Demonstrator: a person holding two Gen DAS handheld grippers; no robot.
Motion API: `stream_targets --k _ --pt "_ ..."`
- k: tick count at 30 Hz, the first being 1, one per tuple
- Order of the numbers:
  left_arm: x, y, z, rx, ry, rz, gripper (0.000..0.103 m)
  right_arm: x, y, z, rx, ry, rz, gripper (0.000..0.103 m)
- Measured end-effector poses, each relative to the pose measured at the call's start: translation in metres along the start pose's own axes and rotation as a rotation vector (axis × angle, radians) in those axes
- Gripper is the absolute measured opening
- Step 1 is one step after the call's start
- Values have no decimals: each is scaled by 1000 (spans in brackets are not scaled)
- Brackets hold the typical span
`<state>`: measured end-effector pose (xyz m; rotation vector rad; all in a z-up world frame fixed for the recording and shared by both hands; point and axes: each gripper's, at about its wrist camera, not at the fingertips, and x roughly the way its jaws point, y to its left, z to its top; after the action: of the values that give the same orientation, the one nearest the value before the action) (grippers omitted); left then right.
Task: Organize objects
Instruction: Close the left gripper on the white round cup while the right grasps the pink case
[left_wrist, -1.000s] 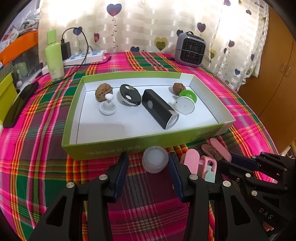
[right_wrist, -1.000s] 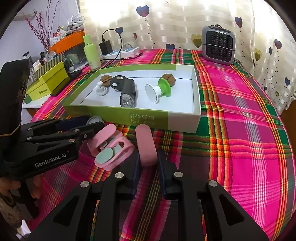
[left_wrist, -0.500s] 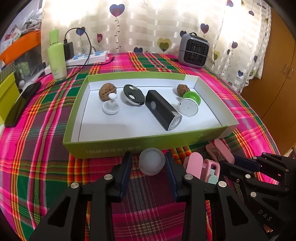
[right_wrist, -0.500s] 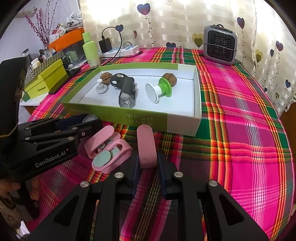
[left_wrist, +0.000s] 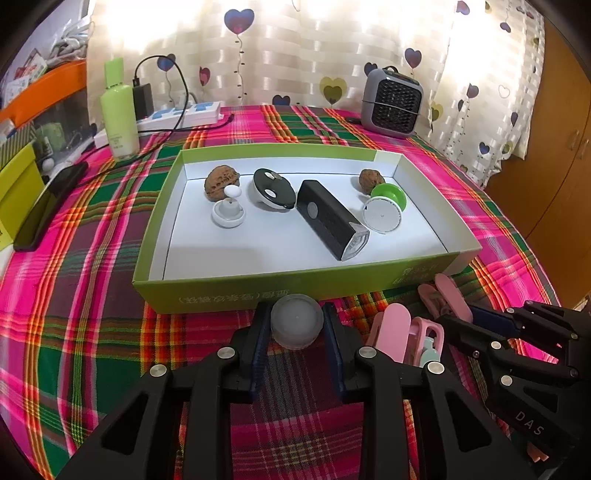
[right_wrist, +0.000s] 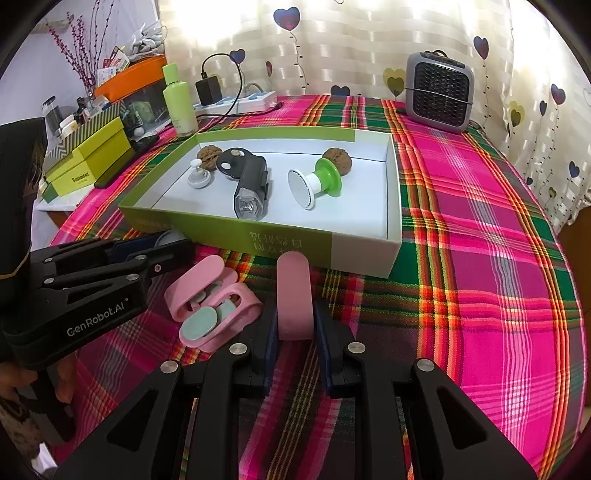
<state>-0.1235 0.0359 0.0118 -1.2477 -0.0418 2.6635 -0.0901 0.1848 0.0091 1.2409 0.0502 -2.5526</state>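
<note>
Nearest us, our left gripper (left_wrist: 296, 325) is closing its jaws around the frosted round cap (left_wrist: 296, 320) on the cloth; our right gripper (right_wrist: 294, 321) is clamped on the pink clip (right_wrist: 294, 295); a second pink clip (right_wrist: 212, 304) waits beside it; beyond, the green box (left_wrist: 236, 293) already holds six items, so we judge three remain.

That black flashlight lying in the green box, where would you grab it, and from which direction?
Grip the black rectangular flashlight across its long flat sides at mid-body, coming from above. It lies flat and slanted on the floor of the green cardboard box, lens toward the near wall. The black-and-white oval gadget sits against its far end, so the middle likely offers the fingers the most room.
</note>
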Motion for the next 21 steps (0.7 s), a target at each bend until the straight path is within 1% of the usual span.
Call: stream_targets --k 7,21 --pt "-2 0 0 4 -6 -4 26 -5 -4 0 28 -26 -12 18" --pt "-21 -3 -5 14 -27 -11 26 -15 0 -1 41 -41 -4 18"
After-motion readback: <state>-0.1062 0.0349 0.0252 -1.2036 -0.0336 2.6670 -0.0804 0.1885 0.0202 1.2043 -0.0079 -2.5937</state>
